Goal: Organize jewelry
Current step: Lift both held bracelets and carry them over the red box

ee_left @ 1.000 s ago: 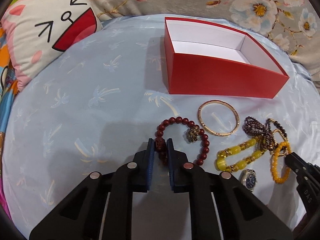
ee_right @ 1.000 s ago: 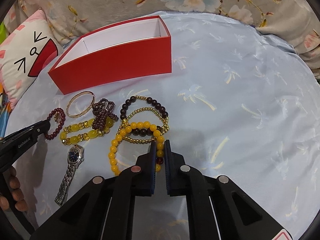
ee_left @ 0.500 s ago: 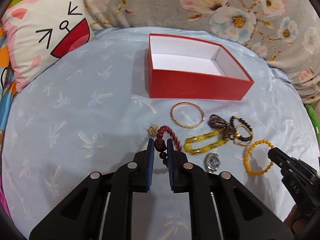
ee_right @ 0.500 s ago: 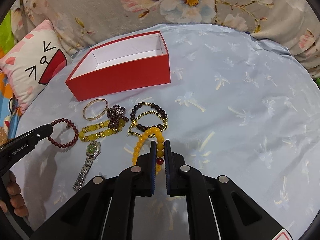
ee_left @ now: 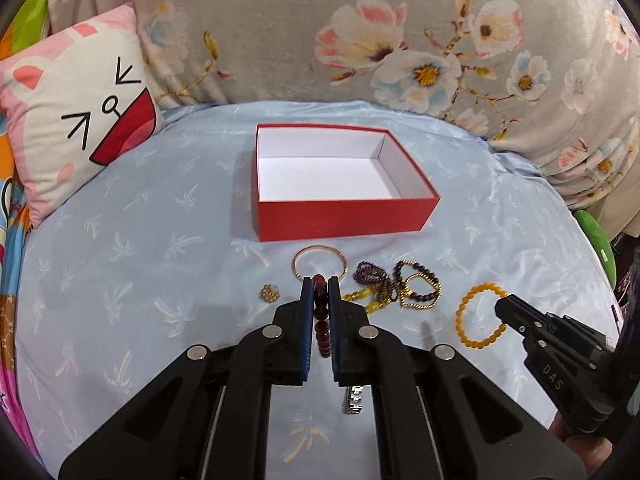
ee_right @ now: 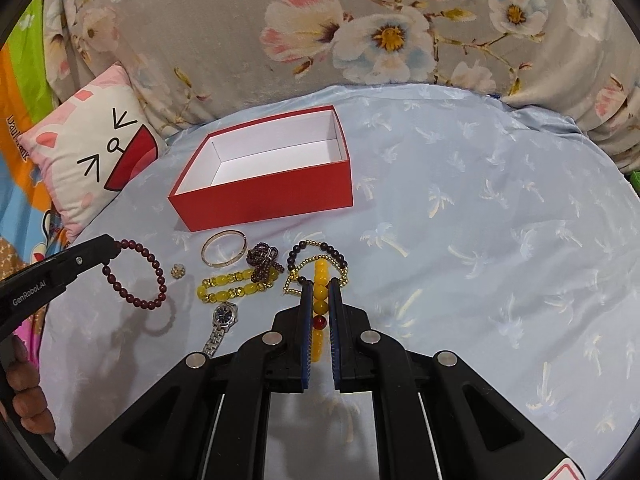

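A pale blue bedsheet (ee_left: 120, 248) printed with small palm trees covers the bed, backed by a grey blanket (ee_left: 280, 32) with large pink and white flowers, while a pink-edged cushion (ee_left: 76, 120) bearing a cartoon face leans at the left beside bright multicoloured fabric (ee_right: 24, 92).

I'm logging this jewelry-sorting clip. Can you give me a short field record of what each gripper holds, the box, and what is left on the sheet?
left hand-held gripper: shut on dark red bead bracelet
right hand-held gripper: shut on yellow bead bracelet
red box: open, empty, white inside
on blue sheet: gold bangle, wristwatch, small gold charm, other bead bracelets
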The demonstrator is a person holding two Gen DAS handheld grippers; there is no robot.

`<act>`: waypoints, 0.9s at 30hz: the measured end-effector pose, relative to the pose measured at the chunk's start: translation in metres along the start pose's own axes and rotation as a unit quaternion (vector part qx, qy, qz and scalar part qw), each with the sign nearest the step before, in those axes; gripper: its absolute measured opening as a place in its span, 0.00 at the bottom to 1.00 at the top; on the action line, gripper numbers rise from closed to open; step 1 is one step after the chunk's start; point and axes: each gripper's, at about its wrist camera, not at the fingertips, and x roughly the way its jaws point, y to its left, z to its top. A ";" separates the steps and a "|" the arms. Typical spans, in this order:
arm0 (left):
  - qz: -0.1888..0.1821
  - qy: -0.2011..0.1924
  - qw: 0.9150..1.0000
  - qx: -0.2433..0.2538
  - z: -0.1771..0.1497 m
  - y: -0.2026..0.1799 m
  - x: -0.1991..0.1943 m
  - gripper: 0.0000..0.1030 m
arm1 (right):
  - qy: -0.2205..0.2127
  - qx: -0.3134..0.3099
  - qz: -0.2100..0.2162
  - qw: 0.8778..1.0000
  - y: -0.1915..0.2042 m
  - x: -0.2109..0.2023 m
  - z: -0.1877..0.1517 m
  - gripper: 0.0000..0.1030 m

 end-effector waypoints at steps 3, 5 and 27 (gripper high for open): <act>-0.010 -0.008 1.000 -0.002 0.008 0.002 -0.008 0.07 | -0.002 0.001 0.005 1.000 0.000 -0.002 0.002 0.07; -0.011 -0.012 1.000 -0.004 0.015 0.005 -0.012 0.07 | -0.003 0.003 0.007 1.000 -0.001 -0.003 0.002 0.07; 0.002 -0.020 1.000 0.002 0.056 0.023 0.011 0.07 | -0.007 -0.014 0.039 0.999 0.009 0.022 0.045 0.07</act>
